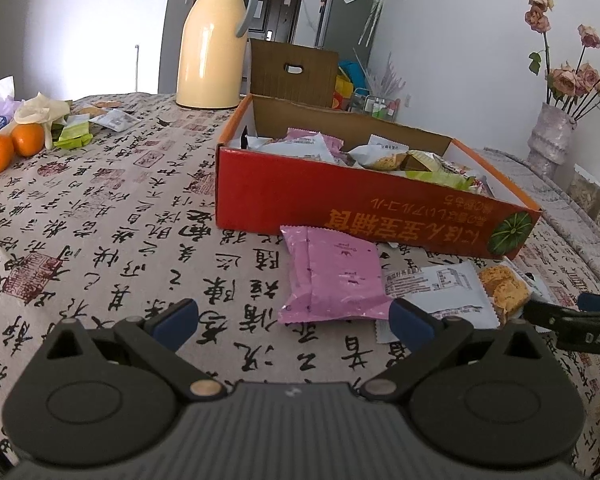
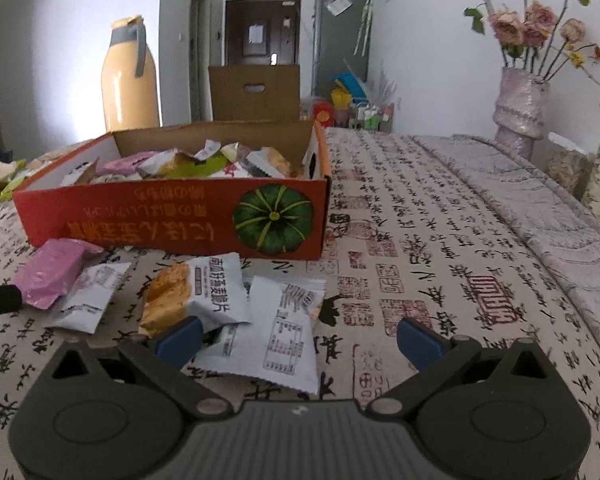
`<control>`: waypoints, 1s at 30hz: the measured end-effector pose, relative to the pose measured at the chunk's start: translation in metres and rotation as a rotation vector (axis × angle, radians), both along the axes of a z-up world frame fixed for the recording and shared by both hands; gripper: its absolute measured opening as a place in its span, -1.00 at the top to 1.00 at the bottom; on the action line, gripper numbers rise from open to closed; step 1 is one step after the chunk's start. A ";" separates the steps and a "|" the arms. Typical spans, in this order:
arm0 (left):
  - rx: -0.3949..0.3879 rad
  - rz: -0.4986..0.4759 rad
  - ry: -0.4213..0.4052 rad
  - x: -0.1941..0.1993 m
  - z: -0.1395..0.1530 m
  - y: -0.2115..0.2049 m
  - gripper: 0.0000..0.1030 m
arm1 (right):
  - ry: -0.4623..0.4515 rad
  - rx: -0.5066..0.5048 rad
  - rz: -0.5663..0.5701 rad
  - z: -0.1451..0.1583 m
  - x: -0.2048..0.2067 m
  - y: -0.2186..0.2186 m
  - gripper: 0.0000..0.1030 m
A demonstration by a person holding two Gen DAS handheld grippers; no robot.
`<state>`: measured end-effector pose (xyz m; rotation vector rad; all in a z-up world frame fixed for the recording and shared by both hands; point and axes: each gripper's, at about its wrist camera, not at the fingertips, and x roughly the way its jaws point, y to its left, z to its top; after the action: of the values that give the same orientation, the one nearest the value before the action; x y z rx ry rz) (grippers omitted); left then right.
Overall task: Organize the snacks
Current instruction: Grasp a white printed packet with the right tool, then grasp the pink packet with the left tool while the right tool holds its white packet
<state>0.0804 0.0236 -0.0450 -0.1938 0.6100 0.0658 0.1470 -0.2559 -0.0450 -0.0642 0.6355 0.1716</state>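
With both the left claw (image 1: 294, 320) and right claw (image 2: 298, 340) spread apart and empty over the table (image 2: 440, 240), the pink packet (image 1: 334, 276) just before the red box (image 1: 340, 204) is best pinched squarely across its middle.

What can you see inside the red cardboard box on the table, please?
The red box holds a loose heap of wrapped snacks: pink, white and green packets. Whatever lies beneath the top layer, and the box floor, is covered.
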 end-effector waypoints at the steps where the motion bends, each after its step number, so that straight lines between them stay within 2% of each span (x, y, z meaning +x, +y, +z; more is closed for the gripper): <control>1: 0.000 0.002 -0.002 -0.001 0.000 0.000 -1.00 | 0.004 -0.006 0.003 -0.001 0.003 0.001 -1.00; 8: 0.002 0.003 -0.004 -0.001 0.000 -0.001 -1.00 | 0.027 0.002 0.010 -0.004 0.020 0.006 -0.99; 11: 0.001 0.003 -0.006 -0.001 0.000 -0.001 -1.00 | 0.032 0.007 0.016 -0.005 0.021 0.007 -0.72; 13: 0.001 0.004 -0.006 -0.001 0.000 -0.002 -1.00 | 0.038 0.018 0.020 -0.006 0.021 0.006 -0.45; 14: 0.001 0.005 -0.006 -0.001 0.000 -0.001 -1.00 | 0.036 0.027 0.025 -0.006 0.020 0.005 -0.41; 16: 0.002 0.005 -0.007 -0.001 0.000 -0.002 -1.00 | 0.029 0.036 0.030 -0.006 0.017 0.004 -0.04; 17: 0.002 0.005 -0.007 -0.001 0.000 -0.001 -1.00 | 0.026 0.040 0.031 -0.005 0.016 0.004 0.04; 20: 0.002 0.006 -0.007 -0.001 0.000 -0.001 -1.00 | 0.010 0.045 0.033 -0.006 0.012 0.004 0.10; 22: 0.001 0.006 -0.007 -0.002 0.000 -0.002 -1.00 | -0.025 0.051 0.017 -0.004 0.006 0.003 0.23; 27: 0.003 0.007 -0.010 -0.002 0.001 -0.002 -1.00 | -0.150 0.114 -0.006 0.007 -0.015 -0.001 0.23; 30: 0.004 0.008 -0.010 -0.002 0.001 -0.002 -1.00 | -0.189 0.141 0.001 0.011 -0.022 0.000 0.23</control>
<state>0.0782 0.0220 -0.0444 -0.1930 0.5991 0.0739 0.1250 -0.2558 -0.0342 0.0551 0.4339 0.2085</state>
